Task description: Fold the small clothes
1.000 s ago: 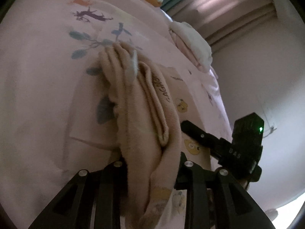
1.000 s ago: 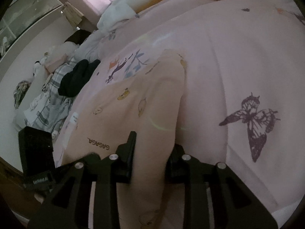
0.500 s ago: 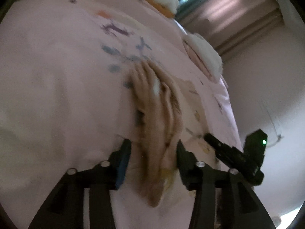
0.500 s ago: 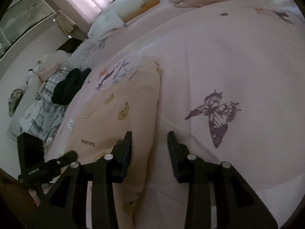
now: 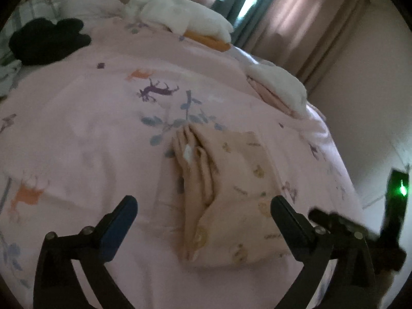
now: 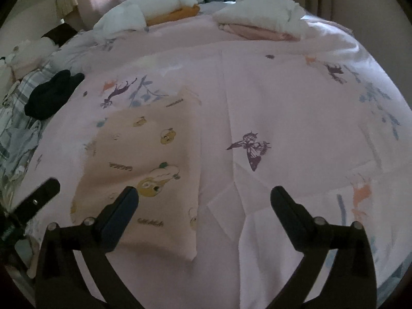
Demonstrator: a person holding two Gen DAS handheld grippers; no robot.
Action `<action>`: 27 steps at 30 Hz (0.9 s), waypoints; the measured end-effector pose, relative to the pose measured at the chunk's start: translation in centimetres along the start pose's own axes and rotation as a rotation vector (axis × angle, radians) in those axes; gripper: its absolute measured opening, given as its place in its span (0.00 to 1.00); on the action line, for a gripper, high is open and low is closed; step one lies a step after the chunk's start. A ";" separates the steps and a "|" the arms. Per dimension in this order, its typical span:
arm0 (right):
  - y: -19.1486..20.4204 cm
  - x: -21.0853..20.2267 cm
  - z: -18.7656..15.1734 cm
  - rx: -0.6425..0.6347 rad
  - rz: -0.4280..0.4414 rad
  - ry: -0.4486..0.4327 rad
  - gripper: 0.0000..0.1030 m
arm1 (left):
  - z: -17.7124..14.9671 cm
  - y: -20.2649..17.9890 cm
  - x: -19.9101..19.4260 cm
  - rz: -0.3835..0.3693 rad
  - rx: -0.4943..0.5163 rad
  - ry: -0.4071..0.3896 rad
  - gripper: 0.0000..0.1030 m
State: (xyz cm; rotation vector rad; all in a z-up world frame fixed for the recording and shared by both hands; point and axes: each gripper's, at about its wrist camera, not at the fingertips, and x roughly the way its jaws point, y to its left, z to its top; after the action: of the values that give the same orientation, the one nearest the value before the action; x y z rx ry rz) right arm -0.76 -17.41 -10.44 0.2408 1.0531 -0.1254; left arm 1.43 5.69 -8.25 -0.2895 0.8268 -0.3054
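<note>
A small peach garment [image 5: 231,195] printed with cartoon animals lies folded on the pink bedspread [image 5: 77,134], its gathered waistband toward the pillows. Above it, the left gripper [image 5: 203,206] and right gripper [image 6: 203,195] are opening wide, nothing between their jaws. The fold looks just released; next likely comes another fold or a move to the folded stacks [image 6: 260,23] near the curtains.

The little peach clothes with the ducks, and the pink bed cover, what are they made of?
The peach garment looks like soft knit cotton, matte: it lies in limp, rounded folds at its gathered edge, with printed cartoons. The pink bed cover looks like thin, smooth woven cloth, maybe cotton: it shows sharp creases and flat printed deer and butterflies. The fibre itself cannot be told by sight.
</note>
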 end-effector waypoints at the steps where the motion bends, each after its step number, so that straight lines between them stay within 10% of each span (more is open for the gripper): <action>1: -0.1 -0.4 -0.1 0.018 -0.007 0.000 1.00 | 0.4 -0.2 0.1 0.020 0.004 0.006 0.99; 7: 0.6 -0.9 -0.8 0.004 -0.142 0.016 1.00 | -0.2 -0.2 1.2 -0.078 -0.076 0.148 0.99; 12: 0.5 -0.6 -1.0 0.020 -0.092 0.047 1.00 | -1.0 -1.7 1.3 -0.115 -0.015 0.179 0.99; 27: -0.3 0.4 -1.2 0.068 -0.098 0.102 1.00 | -1.8 -2.8 0.2 0.003 0.095 0.120 0.99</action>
State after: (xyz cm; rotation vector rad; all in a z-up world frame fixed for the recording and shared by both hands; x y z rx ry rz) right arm -1.66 -17.37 -11.42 0.2588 1.1638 -0.2396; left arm -0.20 2.77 -8.50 -0.1827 0.9278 -0.3608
